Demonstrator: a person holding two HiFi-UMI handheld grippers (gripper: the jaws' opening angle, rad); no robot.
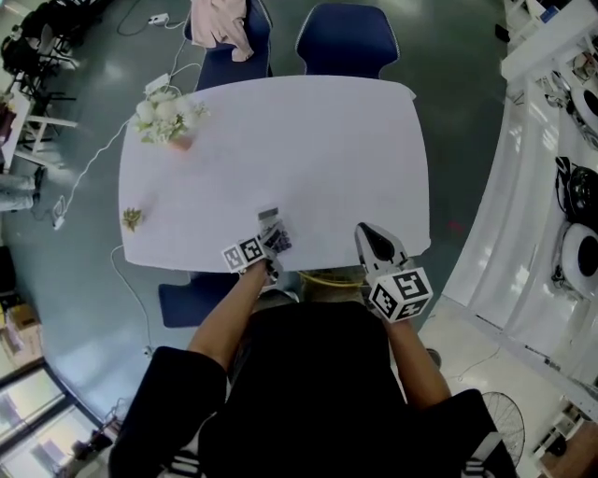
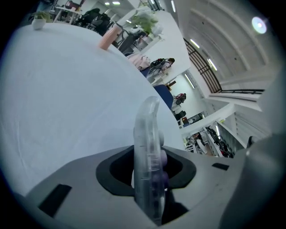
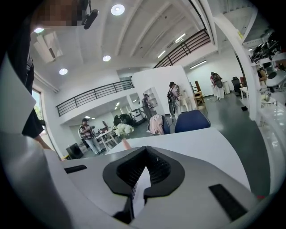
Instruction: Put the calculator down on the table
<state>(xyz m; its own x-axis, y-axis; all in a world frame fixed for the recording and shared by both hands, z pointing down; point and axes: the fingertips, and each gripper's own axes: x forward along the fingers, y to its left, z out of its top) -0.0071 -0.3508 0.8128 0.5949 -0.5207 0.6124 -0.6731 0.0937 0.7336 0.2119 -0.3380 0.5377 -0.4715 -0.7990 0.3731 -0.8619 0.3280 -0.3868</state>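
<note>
Above the table (image 1: 308, 140), the calculator (image 2: 147, 134), clamped edge-on in the left gripper (image 2: 149, 167), is best laid flat before release, the right gripper (image 3: 144, 165) being closed on nothing.

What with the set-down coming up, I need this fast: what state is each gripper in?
Left gripper: closed on the clear plastic calculator with purple keys.
Right gripper: closed, holding nothing.

Flowers (image 1: 164, 114) in pink vase (image 1: 182, 142), 2 blue chairs (image 1: 344, 42), pink cloth (image 1: 220, 23) on L one, small sprig (image 1: 132, 217)
</note>
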